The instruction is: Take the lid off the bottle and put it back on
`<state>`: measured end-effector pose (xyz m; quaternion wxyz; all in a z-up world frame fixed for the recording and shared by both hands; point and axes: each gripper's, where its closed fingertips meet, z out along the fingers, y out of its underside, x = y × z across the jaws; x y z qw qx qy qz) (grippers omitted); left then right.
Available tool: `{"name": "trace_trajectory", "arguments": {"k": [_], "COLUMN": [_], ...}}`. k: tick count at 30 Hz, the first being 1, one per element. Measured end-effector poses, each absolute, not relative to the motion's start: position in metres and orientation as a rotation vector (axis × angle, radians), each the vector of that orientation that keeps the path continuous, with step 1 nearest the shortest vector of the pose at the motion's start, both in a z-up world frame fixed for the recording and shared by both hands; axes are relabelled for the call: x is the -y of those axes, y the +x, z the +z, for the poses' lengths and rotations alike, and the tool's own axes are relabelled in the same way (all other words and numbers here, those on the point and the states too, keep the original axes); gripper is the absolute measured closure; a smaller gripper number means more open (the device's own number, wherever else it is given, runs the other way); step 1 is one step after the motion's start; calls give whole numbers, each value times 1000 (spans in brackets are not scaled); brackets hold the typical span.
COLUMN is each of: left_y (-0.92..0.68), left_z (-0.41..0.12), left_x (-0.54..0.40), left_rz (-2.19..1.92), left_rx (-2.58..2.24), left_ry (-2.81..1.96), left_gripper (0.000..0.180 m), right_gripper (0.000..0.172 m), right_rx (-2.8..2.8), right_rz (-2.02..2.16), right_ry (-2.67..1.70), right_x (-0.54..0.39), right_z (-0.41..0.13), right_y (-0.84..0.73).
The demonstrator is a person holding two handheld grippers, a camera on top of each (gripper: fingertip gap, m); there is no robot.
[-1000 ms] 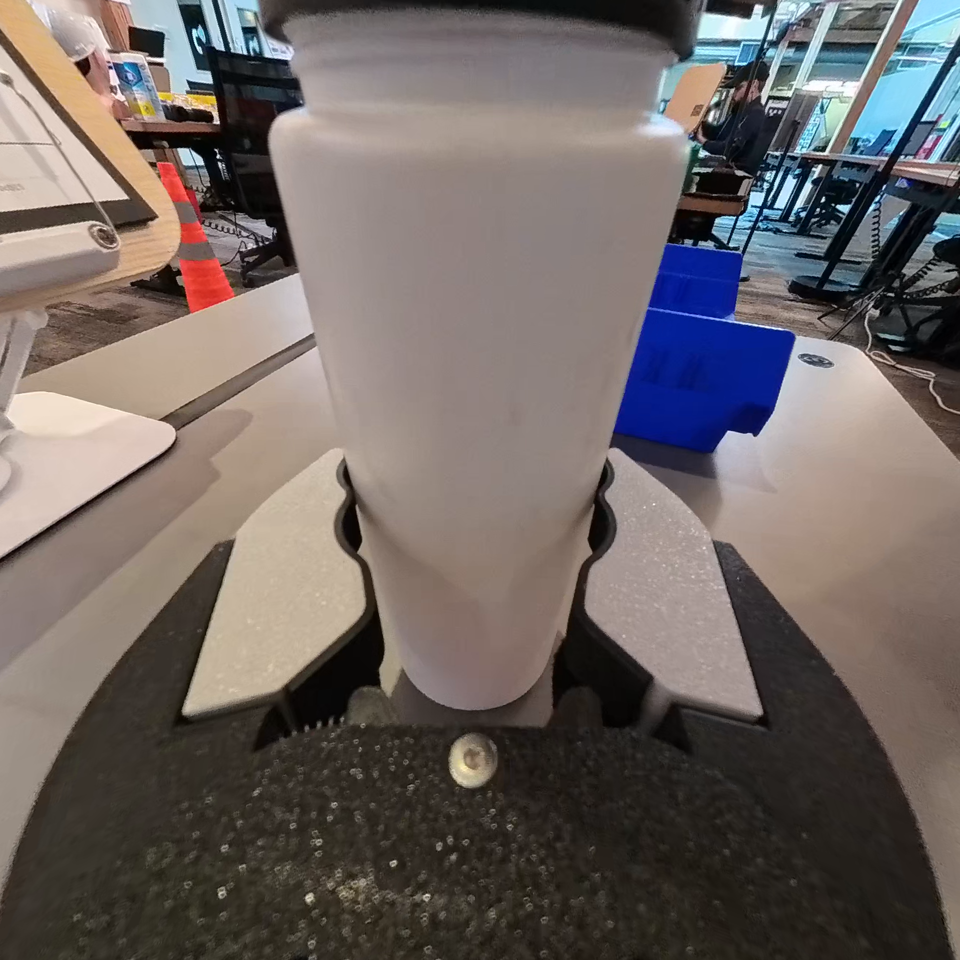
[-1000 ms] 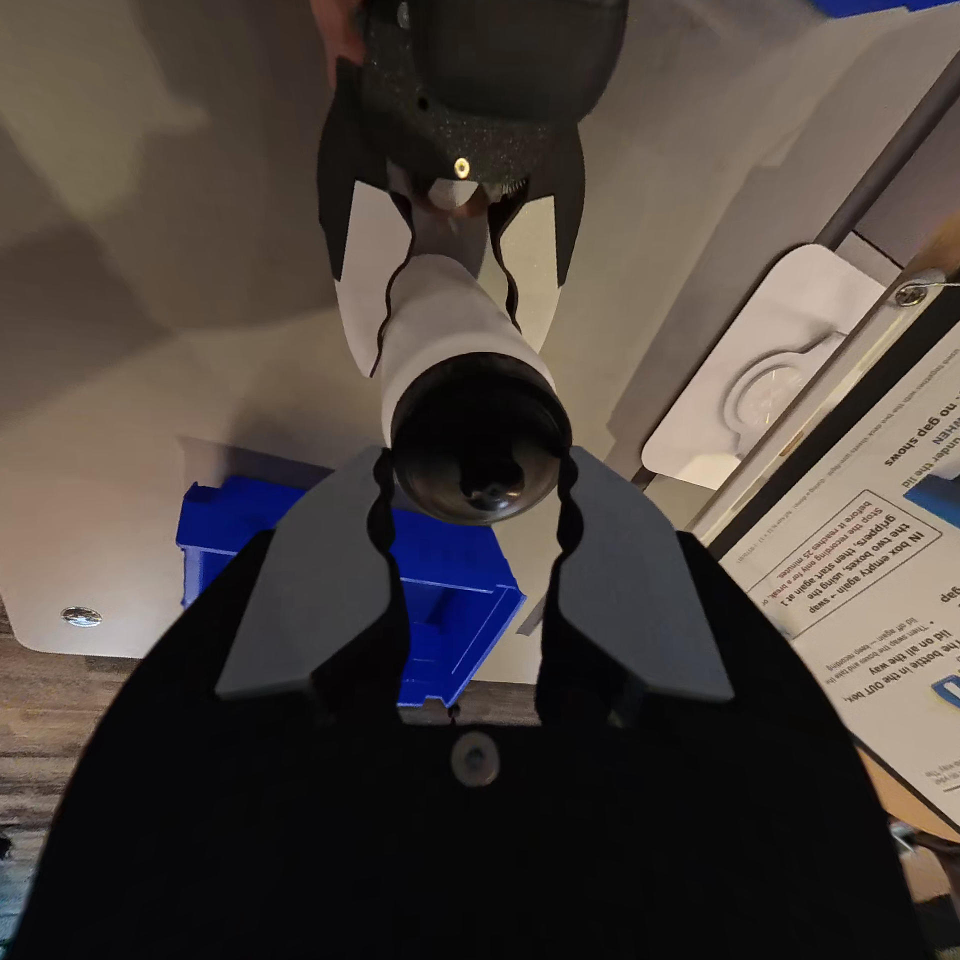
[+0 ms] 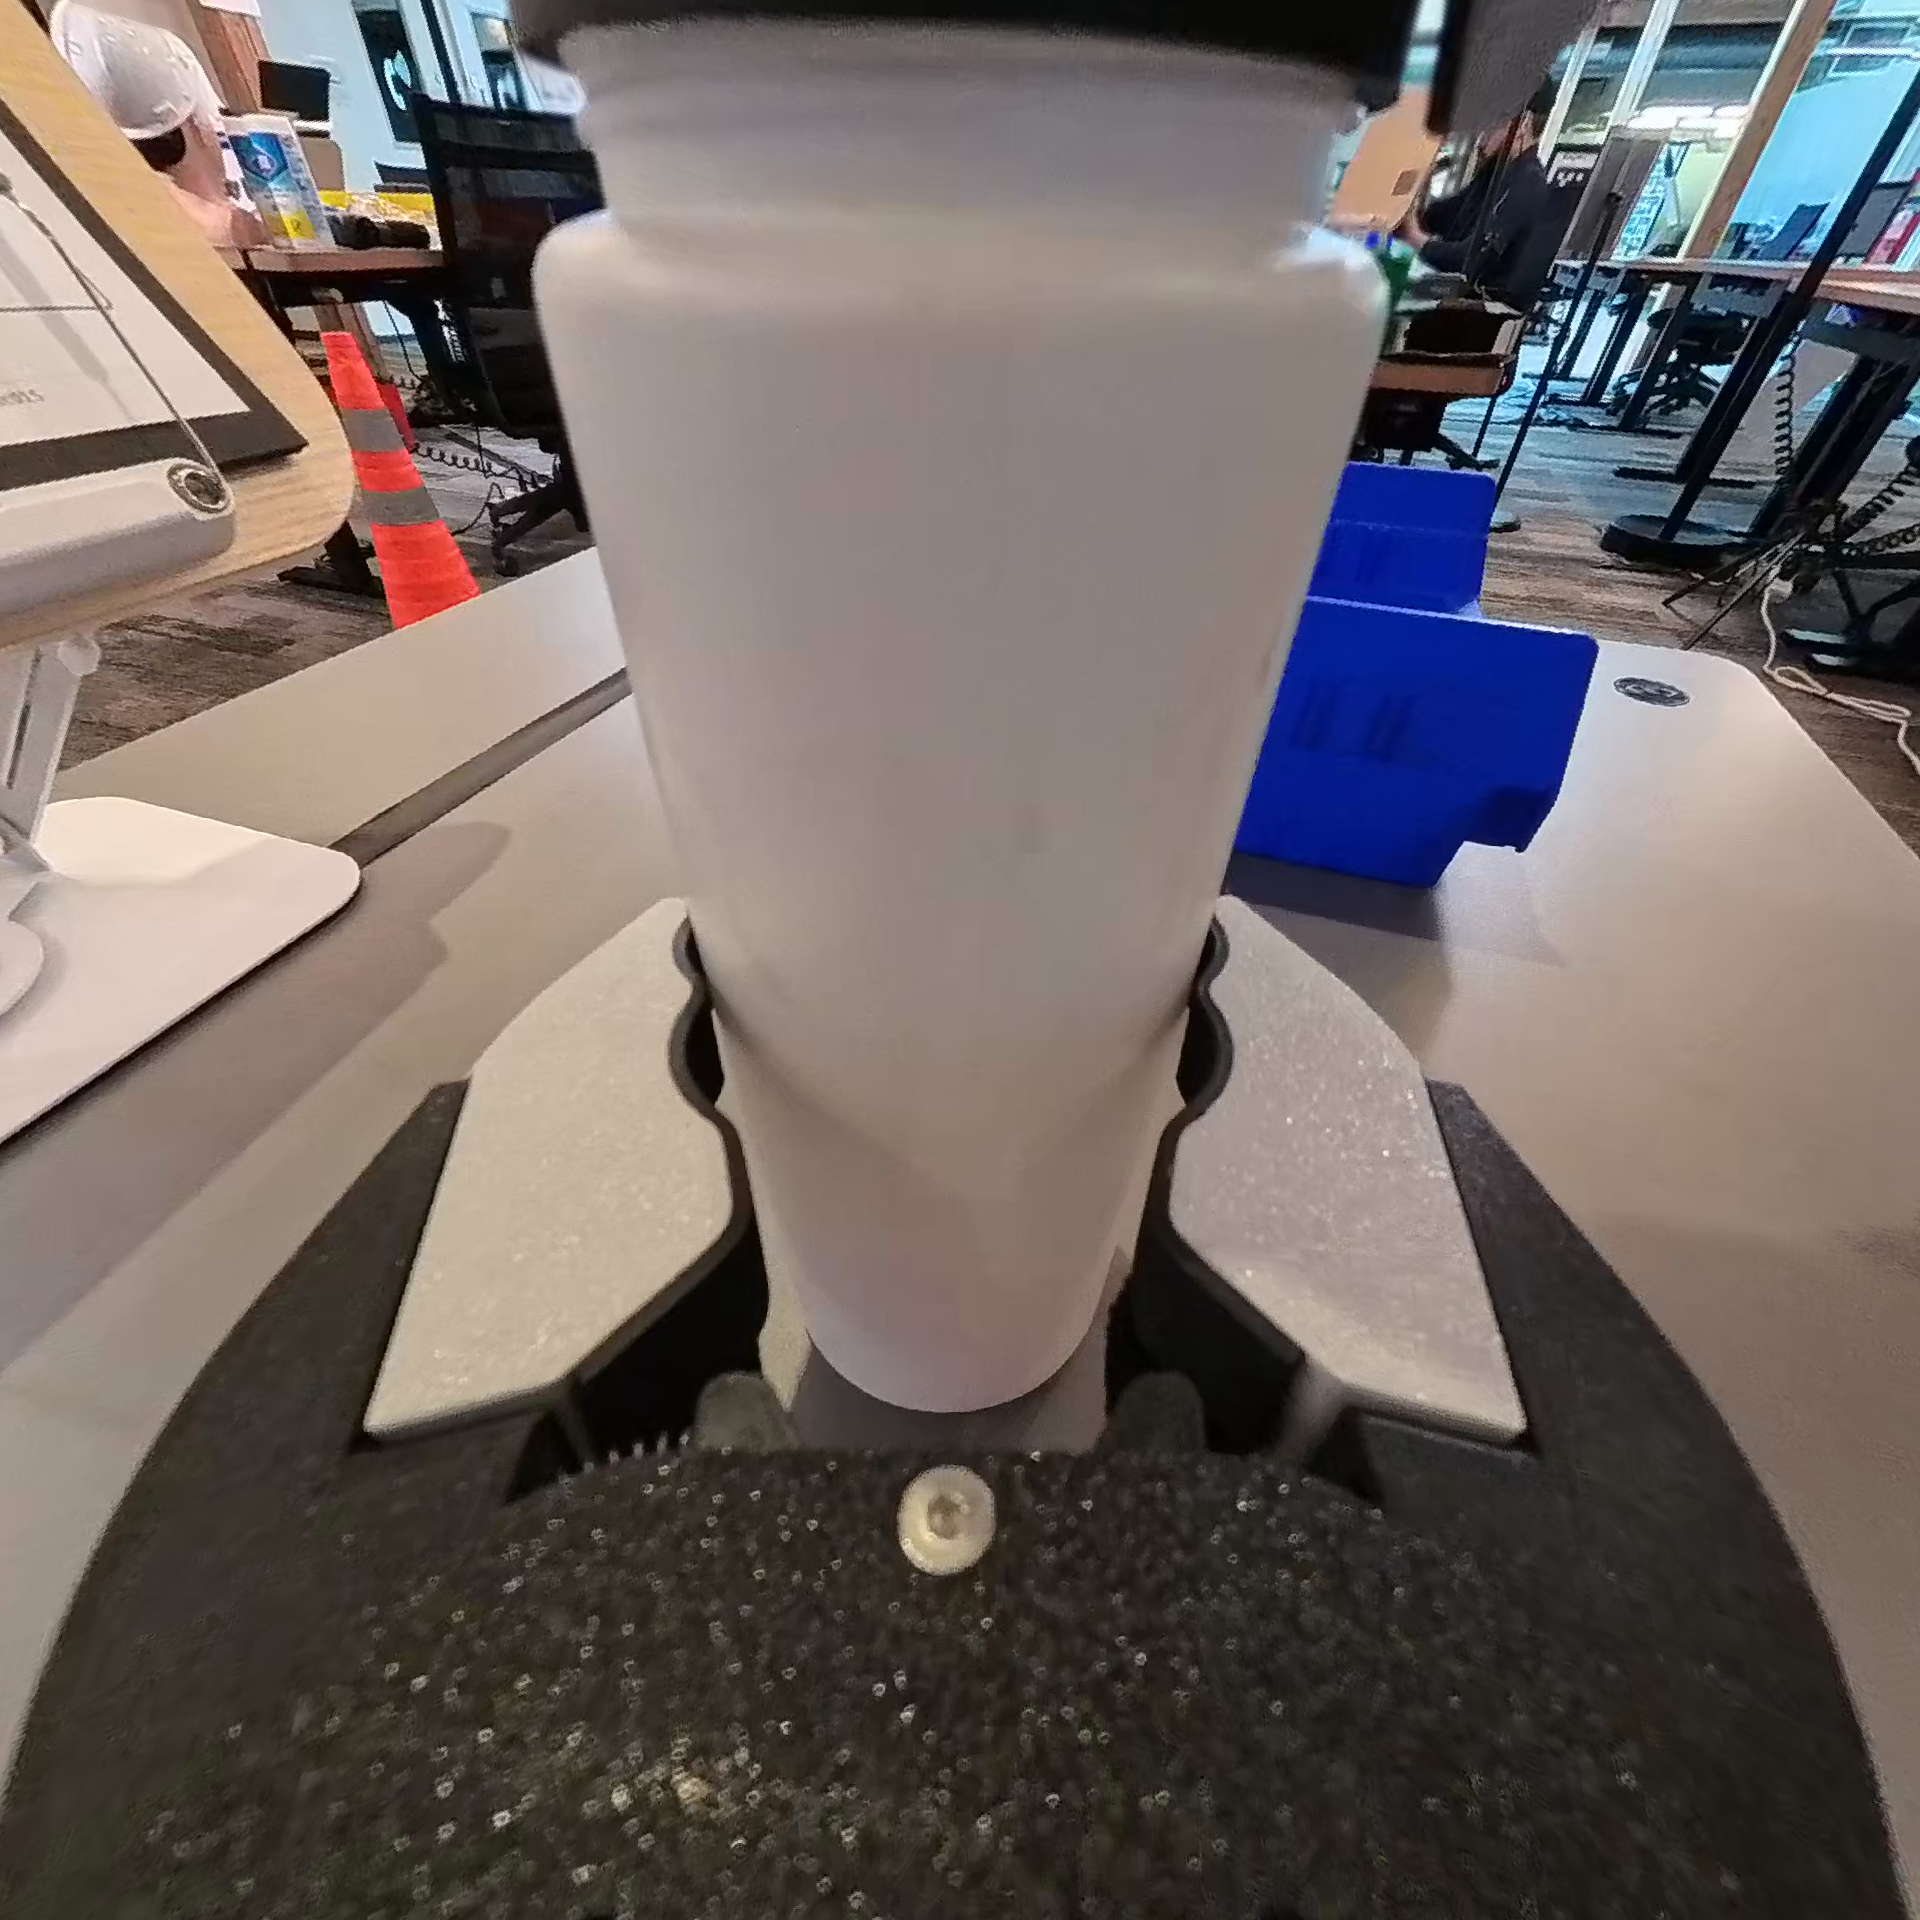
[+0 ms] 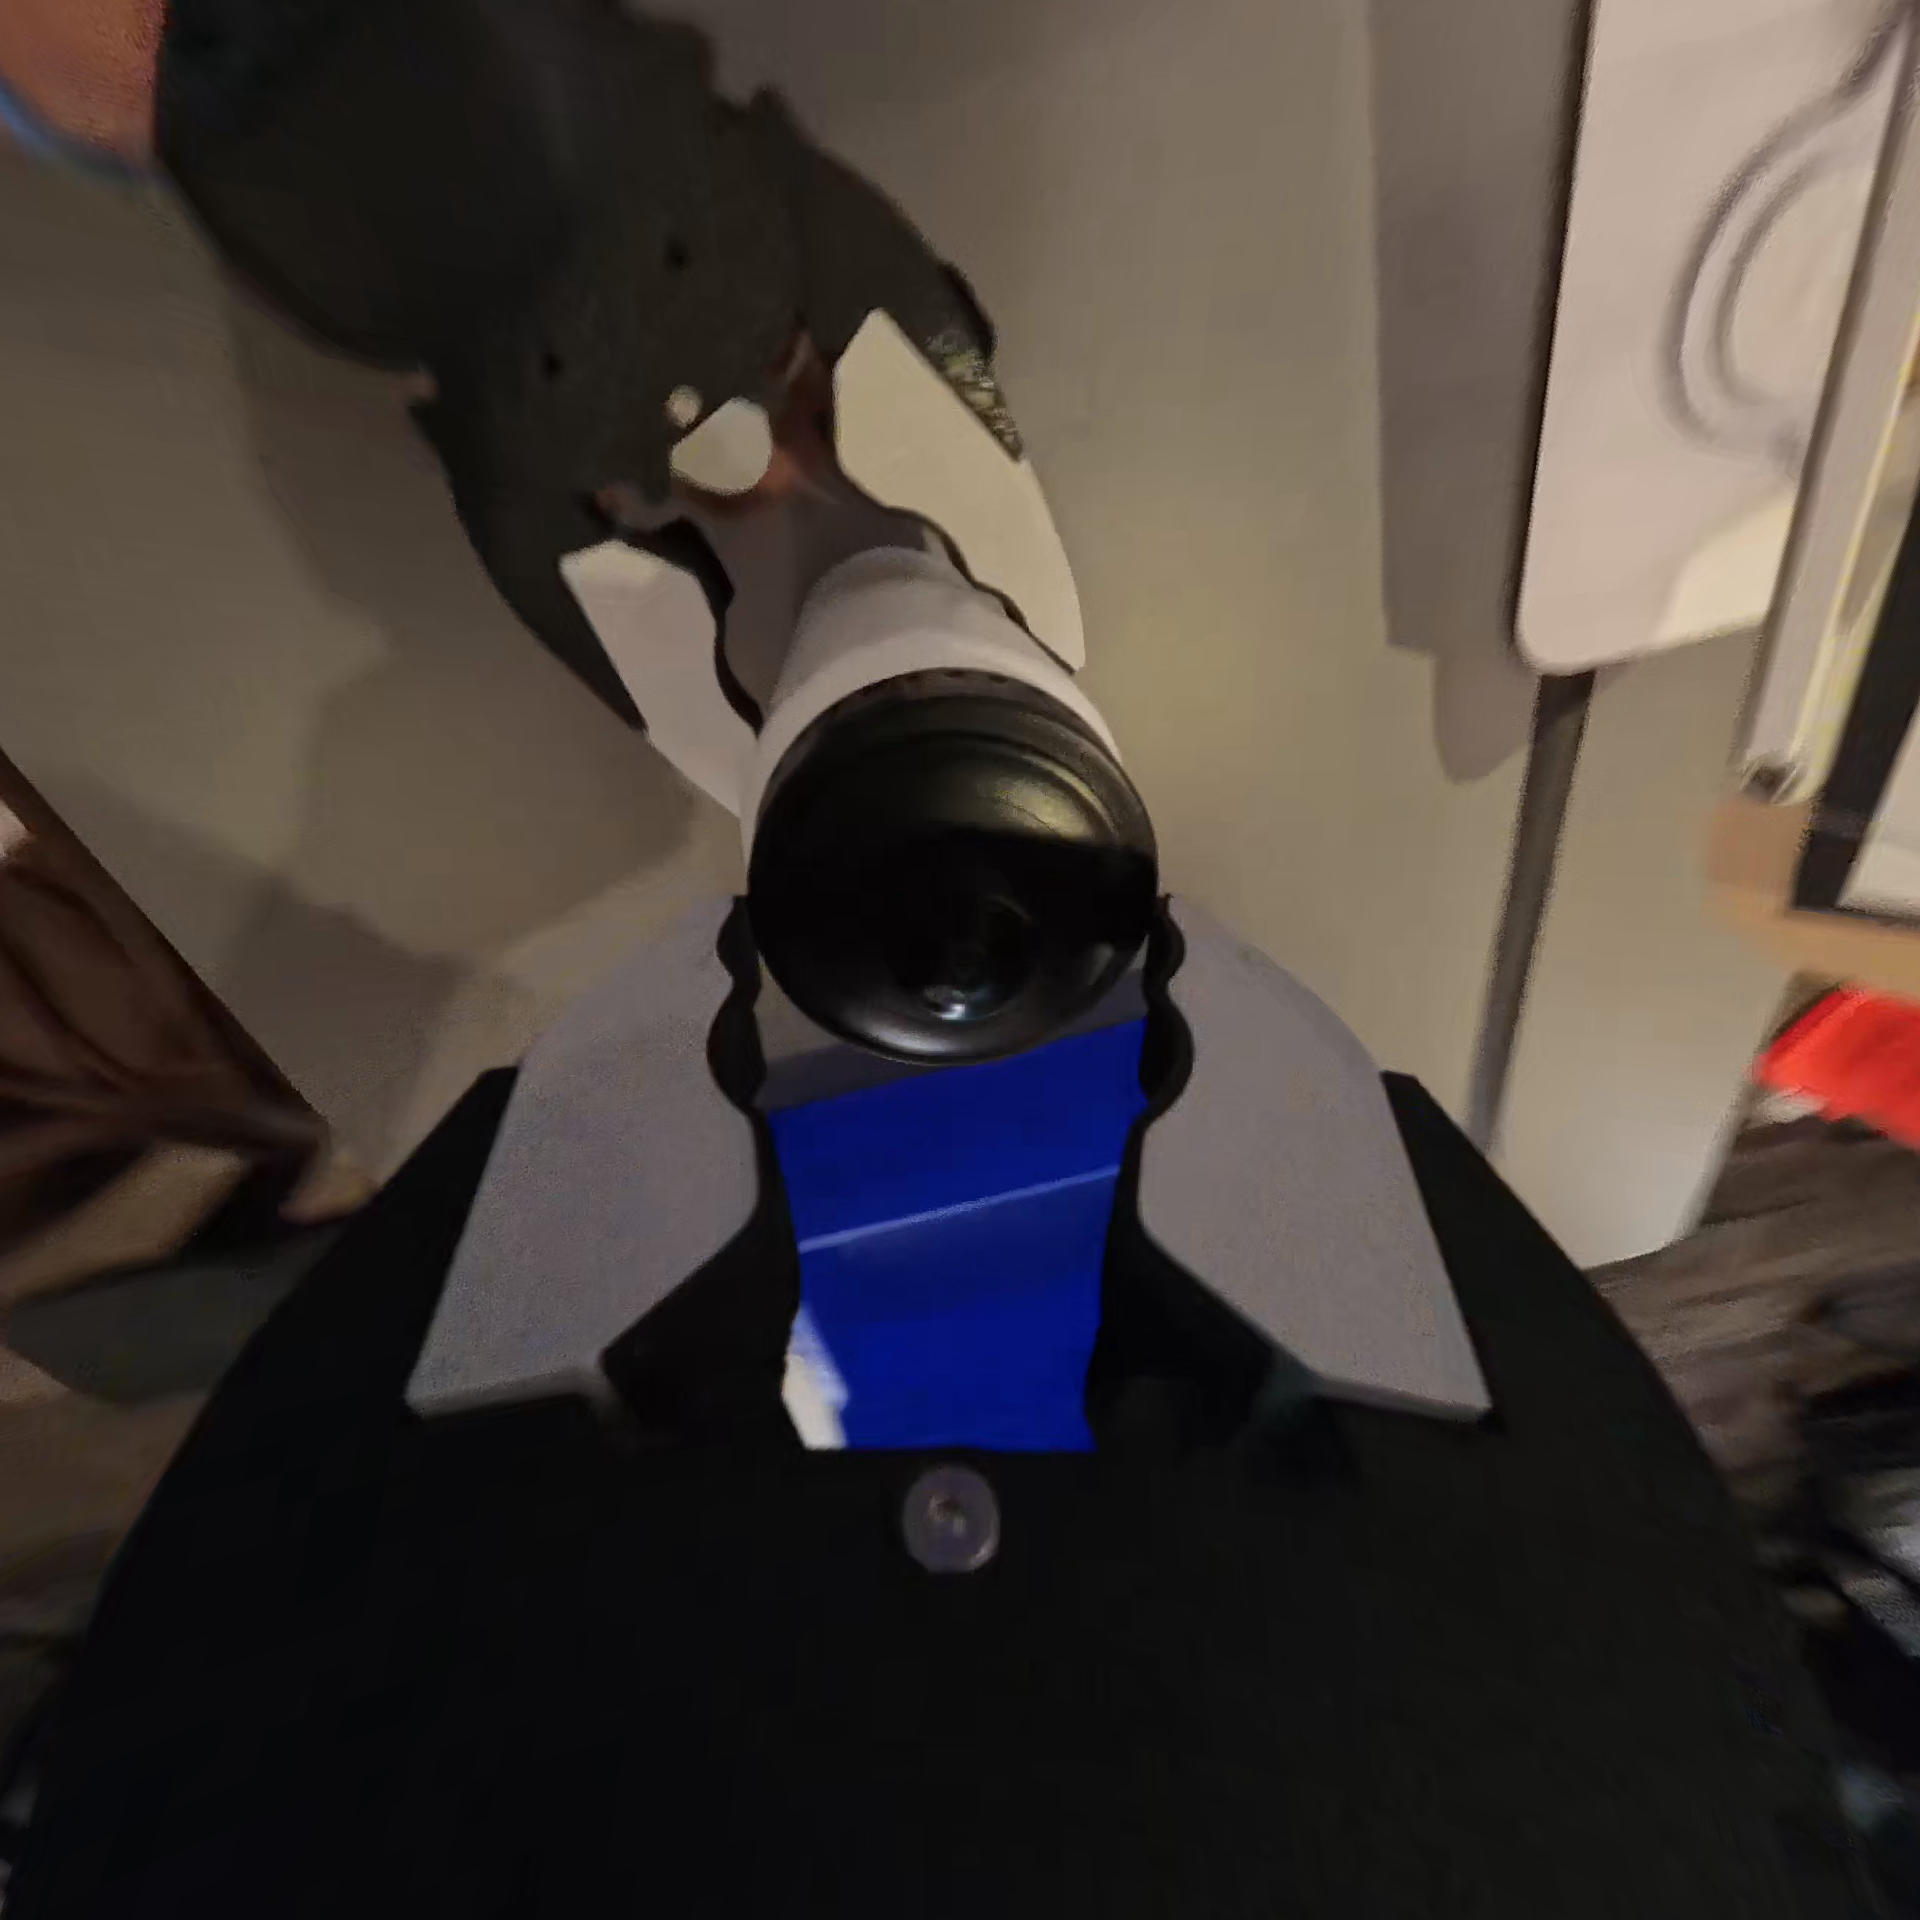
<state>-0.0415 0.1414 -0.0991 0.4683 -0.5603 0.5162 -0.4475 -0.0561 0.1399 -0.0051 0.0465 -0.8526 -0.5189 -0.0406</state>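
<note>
In the left wrist view, my left gripper is shut on the lower body of a white bottle, holding it upright above the grey table. The bottle's black lid is cut off at the top edge. In the right wrist view, I look down onto the lid, still on the bottle. My right gripper flanks the lid with its fingertips, with a thin gap beside the left pad, so it is open. The left gripper shows beyond it, clamped on the bottle.
A blue bin stands on the table right of the bottle, and shows under my right jaws. A sign board on a white stand is at the left. An orange cone and office desks lie beyond the table.
My right gripper let go of the lid, turned around the bottle's axis and its jaws now stand a little wider than the lid. The left gripper still holds the bottle in place.
</note>
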Motion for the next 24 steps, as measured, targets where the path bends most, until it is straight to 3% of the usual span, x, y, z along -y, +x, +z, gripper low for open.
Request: {"name": "trace_trajectory", "arguments": {"k": [7, 11, 14, 18, 24], "left_y": [-42, -42, -42, -42, -41], "left_z": [-99, -99, -99, -99, -99], "left_x": [-143, -142, -143, -143, -144], "left_rz": [-1120, -1119, -1123, -1126, -1126], "left_rx": [-1252, -1263, -1262, -1260, -1258], "left_ry": [-1381, -1374, -1374, -1375, -1377], "left_gripper": [94, 94, 94, 94, 94], "right_gripper": [104, 104, 106, 95, 84], "right_rx": [2360, 2402, 2255, 1918, 1179], "right_rz": [-344, -348, -242, -82, 192], "right_ry": [-1894, -1866, -1880, -2020, -2498], "right_x": [-150, -149, -146, -144, -142], "right_z": [0, 0, 9, 36, 39], "right_y": [-56, -57, -65, -71, -74]}}
